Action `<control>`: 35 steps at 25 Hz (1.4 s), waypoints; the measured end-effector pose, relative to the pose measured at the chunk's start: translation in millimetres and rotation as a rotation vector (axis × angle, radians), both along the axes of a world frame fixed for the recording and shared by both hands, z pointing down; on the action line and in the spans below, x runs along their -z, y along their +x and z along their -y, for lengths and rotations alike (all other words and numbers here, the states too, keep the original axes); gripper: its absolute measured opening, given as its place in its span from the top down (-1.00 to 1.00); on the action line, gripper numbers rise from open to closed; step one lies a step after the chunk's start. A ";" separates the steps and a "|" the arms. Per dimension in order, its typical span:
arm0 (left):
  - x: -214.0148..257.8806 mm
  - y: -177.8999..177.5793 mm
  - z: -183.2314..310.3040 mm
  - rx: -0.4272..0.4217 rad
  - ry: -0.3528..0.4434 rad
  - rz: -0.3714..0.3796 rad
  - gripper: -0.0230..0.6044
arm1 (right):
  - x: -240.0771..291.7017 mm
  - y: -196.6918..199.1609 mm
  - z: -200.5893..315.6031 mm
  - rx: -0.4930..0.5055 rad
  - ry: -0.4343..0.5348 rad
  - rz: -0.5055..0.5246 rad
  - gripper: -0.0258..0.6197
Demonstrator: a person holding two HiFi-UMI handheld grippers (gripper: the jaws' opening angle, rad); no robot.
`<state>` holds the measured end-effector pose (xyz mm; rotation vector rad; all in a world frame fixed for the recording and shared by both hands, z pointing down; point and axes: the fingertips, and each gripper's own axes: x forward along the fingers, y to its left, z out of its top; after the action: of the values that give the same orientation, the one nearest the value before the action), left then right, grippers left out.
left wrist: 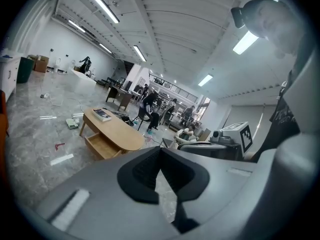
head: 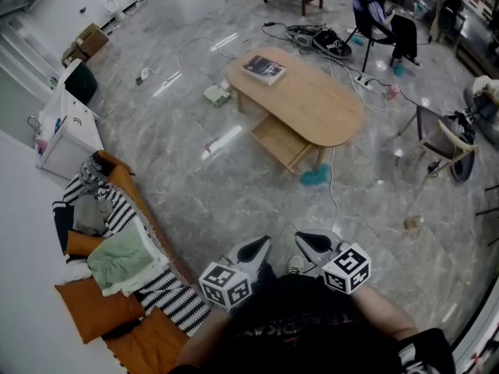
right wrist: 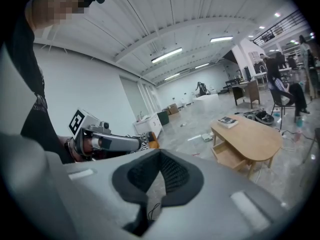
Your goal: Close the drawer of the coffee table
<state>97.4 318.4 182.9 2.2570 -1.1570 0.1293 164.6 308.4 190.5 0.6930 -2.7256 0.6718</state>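
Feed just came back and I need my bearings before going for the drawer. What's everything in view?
coffee table: one, light wood, oval, mid-floor ahead
drawer: one, light wood, pulled open under the table's near side
book: one, dark cover, on the table's far end
teal object: one, on the floor beside the drawer
cables: several, black and white, on the floor beyond the table
cushions: several, orange, low at the left under striped and green cloths
cabinet: one, white, at the left
cardboard boxes: a few, brown, far left
person: one, dark clothes, seated far right
left gripper: one, grey, jaws shut, empty
right gripper: one, grey, jaws shut, empty
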 end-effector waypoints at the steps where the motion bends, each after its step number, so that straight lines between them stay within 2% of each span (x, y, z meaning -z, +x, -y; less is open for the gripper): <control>1: 1.7 -0.1 0.8 -0.001 0.001 0.000 0.92 | 1.4 -0.1 0.7 -0.001 0.002 0.001 0.92; 11: 17.5 0.0 22.8 0.006 0.042 0.015 0.92 | 14.4 13.6 21.4 -0.044 0.048 0.013 0.92; 24: 11.7 -10.2 56.6 -0.018 0.035 0.043 0.92 | 4.8 28.3 56.9 -0.136 0.029 0.027 0.92; 30: -2.4 -42.4 91.6 -0.036 0.034 0.048 0.92 | -7.3 11.5 88.7 -0.189 0.025 0.009 0.92; 35: -11.5 -87.1 135.7 -0.069 0.032 0.043 0.92 | -17.4 -18.0 127.5 -0.271 0.016 -0.002 0.92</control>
<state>10.3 182.8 194.3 2.3339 -1.1114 0.1887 146.6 180.8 207.9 1.0788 -2.6623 0.7052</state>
